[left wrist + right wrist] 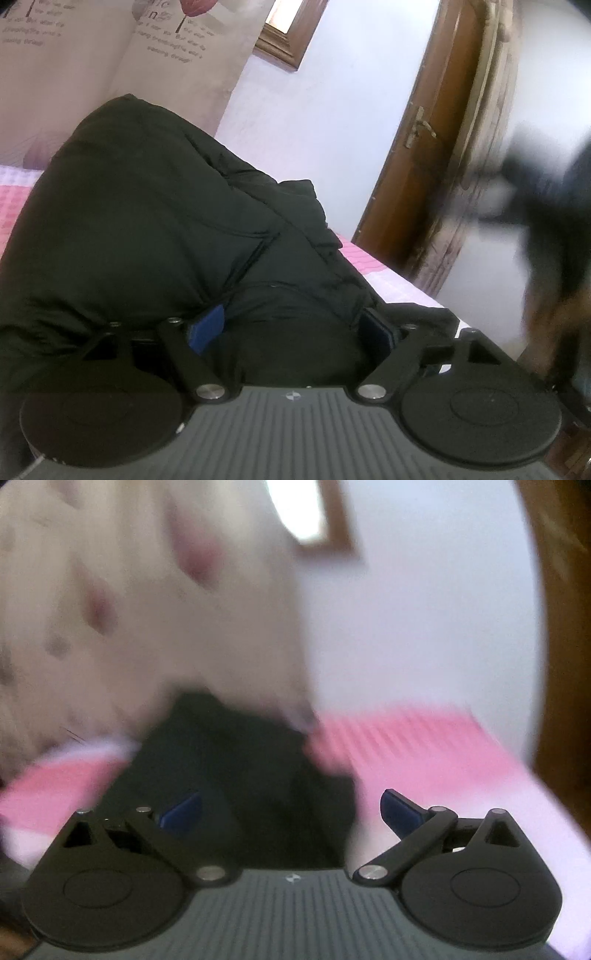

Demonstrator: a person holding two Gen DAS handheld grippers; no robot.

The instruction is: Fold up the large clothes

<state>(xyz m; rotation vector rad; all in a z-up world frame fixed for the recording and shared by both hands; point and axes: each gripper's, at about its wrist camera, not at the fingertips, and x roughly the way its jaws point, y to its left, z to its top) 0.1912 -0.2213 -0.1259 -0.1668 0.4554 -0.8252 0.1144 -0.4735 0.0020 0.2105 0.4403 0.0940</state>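
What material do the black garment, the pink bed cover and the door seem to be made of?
Black jacket: probably a padded synthetic shell, matte with a faint sheen; it puffs into soft rounded bulges between seams.
Pink bed cover: looks like woven cotton-type cloth, matte; a fine checked pattern shows.
Door: seems to be wood with a brown, slightly glossy finish, bearing a metal handle.

I am working in a home bedroom. A bed with a pink-and-white checked bedspread (364, 258) fills the foreground, and a printed curtain (162, 48) with leaf motifs and text hangs beside a wood-framed window (286, 33). A brown wooden door (424, 155) with a lever handle (419, 127) stands against the pale wall (332, 110).
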